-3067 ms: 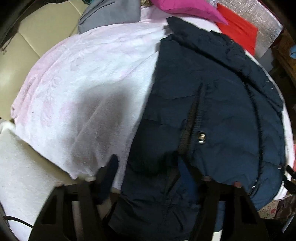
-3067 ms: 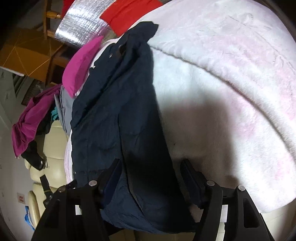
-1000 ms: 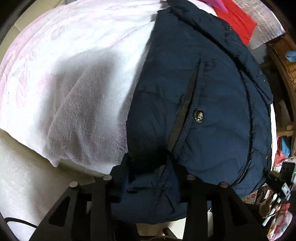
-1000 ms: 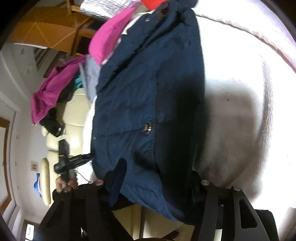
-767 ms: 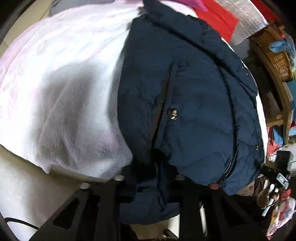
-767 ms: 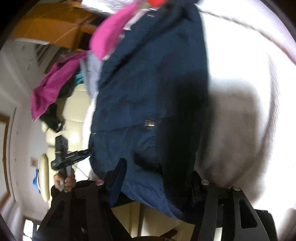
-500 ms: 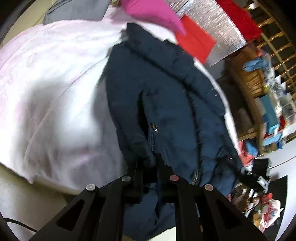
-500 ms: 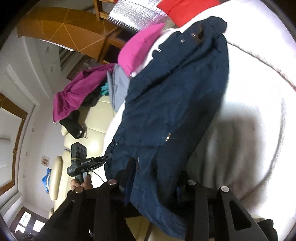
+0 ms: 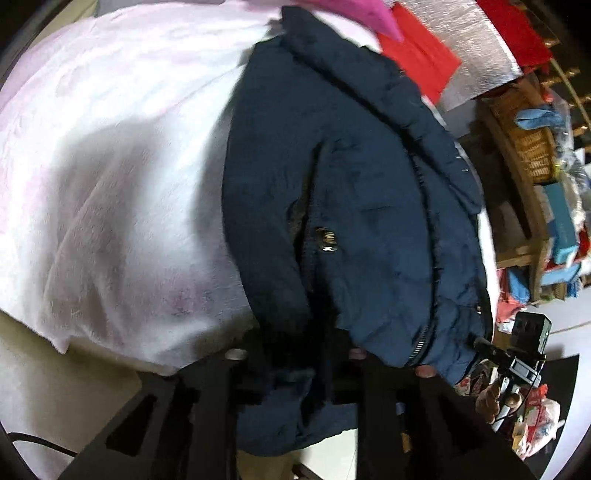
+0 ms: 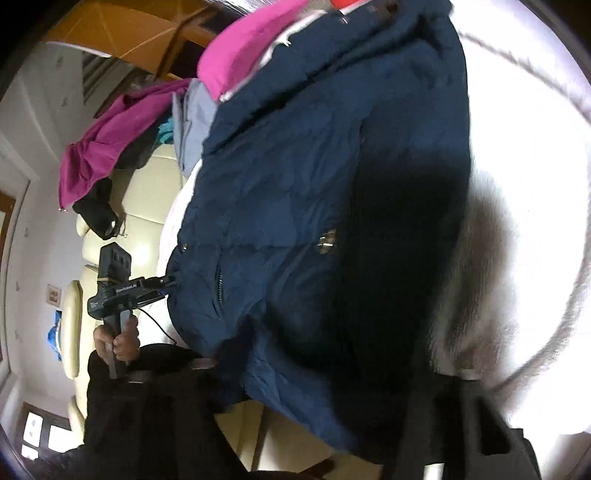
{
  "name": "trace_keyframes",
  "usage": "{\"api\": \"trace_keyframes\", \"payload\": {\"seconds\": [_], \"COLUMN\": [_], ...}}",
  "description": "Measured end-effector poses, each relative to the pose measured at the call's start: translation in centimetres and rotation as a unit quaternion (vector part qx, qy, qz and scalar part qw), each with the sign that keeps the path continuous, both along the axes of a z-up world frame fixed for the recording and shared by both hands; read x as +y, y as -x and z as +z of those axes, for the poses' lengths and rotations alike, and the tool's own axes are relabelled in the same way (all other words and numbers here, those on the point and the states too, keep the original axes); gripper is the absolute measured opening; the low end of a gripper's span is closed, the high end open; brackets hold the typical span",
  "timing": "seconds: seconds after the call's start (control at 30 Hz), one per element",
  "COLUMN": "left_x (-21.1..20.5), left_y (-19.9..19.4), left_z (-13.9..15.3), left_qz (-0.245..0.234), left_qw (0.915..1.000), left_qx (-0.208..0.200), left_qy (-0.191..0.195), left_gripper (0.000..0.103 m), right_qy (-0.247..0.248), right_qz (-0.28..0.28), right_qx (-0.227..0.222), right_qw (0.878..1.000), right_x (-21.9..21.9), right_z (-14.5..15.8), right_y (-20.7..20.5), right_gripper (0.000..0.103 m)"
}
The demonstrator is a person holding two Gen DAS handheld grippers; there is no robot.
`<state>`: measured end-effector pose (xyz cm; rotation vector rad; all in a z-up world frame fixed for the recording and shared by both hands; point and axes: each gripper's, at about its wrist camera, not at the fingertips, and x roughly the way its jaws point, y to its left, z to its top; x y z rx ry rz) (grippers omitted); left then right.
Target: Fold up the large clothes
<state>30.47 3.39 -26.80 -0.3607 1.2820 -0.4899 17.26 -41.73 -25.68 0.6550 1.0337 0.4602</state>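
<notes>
A navy padded jacket [image 9: 369, 192] lies on a white and pink blanket [image 9: 110, 166], collar at the far end and hem toward me. My left gripper [image 9: 295, 354] is shut on a bunched fold of the hem, and its fingers are mostly buried in dark fabric. In the right wrist view the jacket [image 10: 295, 184] fills the middle. My right gripper [image 10: 325, 369] is shut on the other hem corner, with cloth draped over its fingers. Each view shows the opposite gripper at the jacket's edge: right gripper [image 9: 517, 350], left gripper [image 10: 118, 288] held by a hand [image 10: 118, 339].
A pink garment [image 9: 351, 11], red cloth [image 9: 417, 59] and silver foil sheet [image 9: 469, 55] lie beyond the collar. A wicker shelf unit [image 9: 528, 147] stands at the right. A cream sofa [image 10: 140, 206] carries a magenta garment [image 10: 107, 147] and a grey one [image 10: 192, 125].
Both grippers, open astride the hem before, have shut on it. The gripped hem is bunched and raised, and the jacket has shifted a little on the blanket.
</notes>
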Motion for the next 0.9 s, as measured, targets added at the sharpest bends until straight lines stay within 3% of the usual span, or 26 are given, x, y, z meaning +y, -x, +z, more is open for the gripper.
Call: {"api": "trace_keyframes", "payload": {"seconds": [0.03,0.13,0.2,0.33,0.53,0.73,0.9], "left_x": [0.3,0.9,1.5,2.6,2.1,0.3,-0.2], "left_y": [0.1,0.2,-0.1,-2.0,-6.8,-13.2,-17.5], "left_z": [0.2,1.2,2.4,6.1,10.9,10.8,8.4], "left_qz": [-0.001,0.006,0.011,0.028,0.054,0.114,0.18], "left_qw": [1.0,0.9989,0.9969,0.9889,0.9767,0.962,0.9482], "left_qx": [-0.004,-0.015,-0.026,-0.059,-0.115,-0.144,-0.155], "left_qy": [0.006,0.044,0.073,0.133,0.173,0.202,0.211], "left_gripper": [0.013,0.011,0.011,0.011,0.011,0.011,0.011], "right_qy": [-0.004,-0.03,-0.042,-0.074,-0.103,-0.144,-0.157], "right_qz": [-0.005,-0.015,-0.025,-0.043,-0.108,-0.192,-0.251], "right_qx": [-0.018,-0.063,-0.091,-0.133,-0.178,-0.183,-0.164], "right_qw": [1.0,0.997,0.995,0.987,0.973,0.953,0.941], "right_x": [-0.2,-0.5,-1.0,-2.0,-3.2,-6.4,-8.5], "right_z": [0.8,2.9,4.5,6.8,9.7,10.0,8.0], "right_y": [0.3,0.5,0.2,-0.8,-4.9,-11.9,-18.0], "right_gripper": [0.032,0.029,0.021,0.02,0.015,0.015,0.015]}}
